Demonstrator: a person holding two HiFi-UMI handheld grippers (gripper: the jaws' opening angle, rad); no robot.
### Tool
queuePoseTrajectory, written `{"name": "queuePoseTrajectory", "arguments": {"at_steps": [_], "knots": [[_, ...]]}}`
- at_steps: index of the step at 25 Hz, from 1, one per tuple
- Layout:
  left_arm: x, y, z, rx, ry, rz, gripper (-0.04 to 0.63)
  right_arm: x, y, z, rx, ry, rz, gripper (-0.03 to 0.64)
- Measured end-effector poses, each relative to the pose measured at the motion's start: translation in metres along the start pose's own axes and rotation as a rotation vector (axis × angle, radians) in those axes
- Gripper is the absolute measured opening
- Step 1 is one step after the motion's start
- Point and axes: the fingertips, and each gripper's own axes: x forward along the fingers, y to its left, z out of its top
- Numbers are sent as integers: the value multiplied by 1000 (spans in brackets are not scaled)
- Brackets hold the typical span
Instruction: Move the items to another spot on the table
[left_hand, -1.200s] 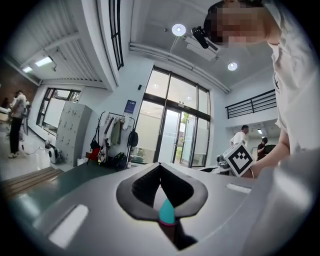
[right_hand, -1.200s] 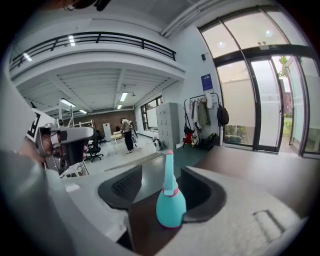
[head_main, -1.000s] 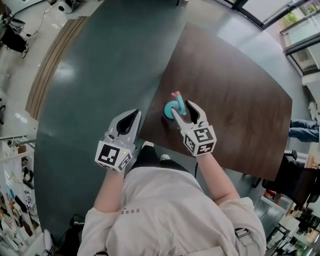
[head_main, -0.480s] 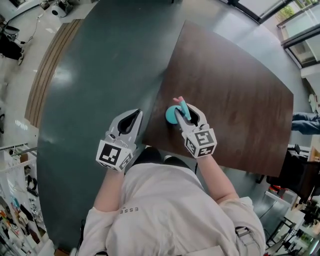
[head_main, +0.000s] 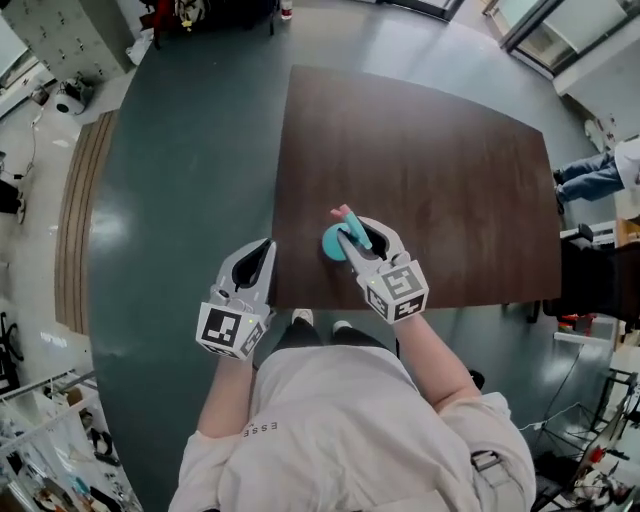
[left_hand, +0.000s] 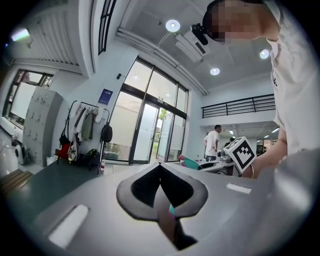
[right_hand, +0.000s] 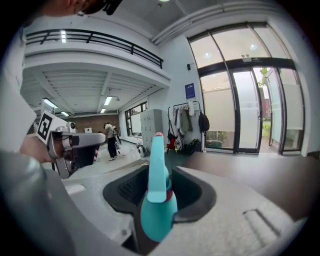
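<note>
A teal item with a round body and a pink tip (head_main: 334, 241) is near the front edge of the dark brown table (head_main: 430, 150). My right gripper (head_main: 352, 232) is shut on it. In the right gripper view the teal item (right_hand: 158, 200) stands upright between the dark pads (right_hand: 192, 192), which press on both its sides. My left gripper (head_main: 258, 250) hangs just off the table's left front corner, above the green floor. Its jaws are shut with nothing in them, and in the left gripper view the left gripper's (left_hand: 160, 170) tips meet.
The table's front edge runs just behind both grippers. A person (head_main: 590, 175) stands past the table's right end, with a dark chair (head_main: 590, 285) beside it. A wooden strip (head_main: 80, 220) crosses the floor at left. Coats and lockers stand by the glass doors (left_hand: 145, 135).
My right gripper's jaws have closed from wide open onto the teal item. The head view has swung, so the table now sits squarer. The left gripper stays where it was.
</note>
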Motion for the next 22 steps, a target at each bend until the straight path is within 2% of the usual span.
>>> {"name": "queuePoseTrajectory", "arguments": {"at_steps": [6,12,22], "knots": [[48,-67,-5,10,36,-152,17,-64,-48,-2,40,-43,-120,134],[92,-156,-3,44,23,-266,17,-156,-97,-15,59,-76,-231,135],[164,-378,-41,60,63,-542,17,-376,-206,-89,138,-72,-486,133]]}}
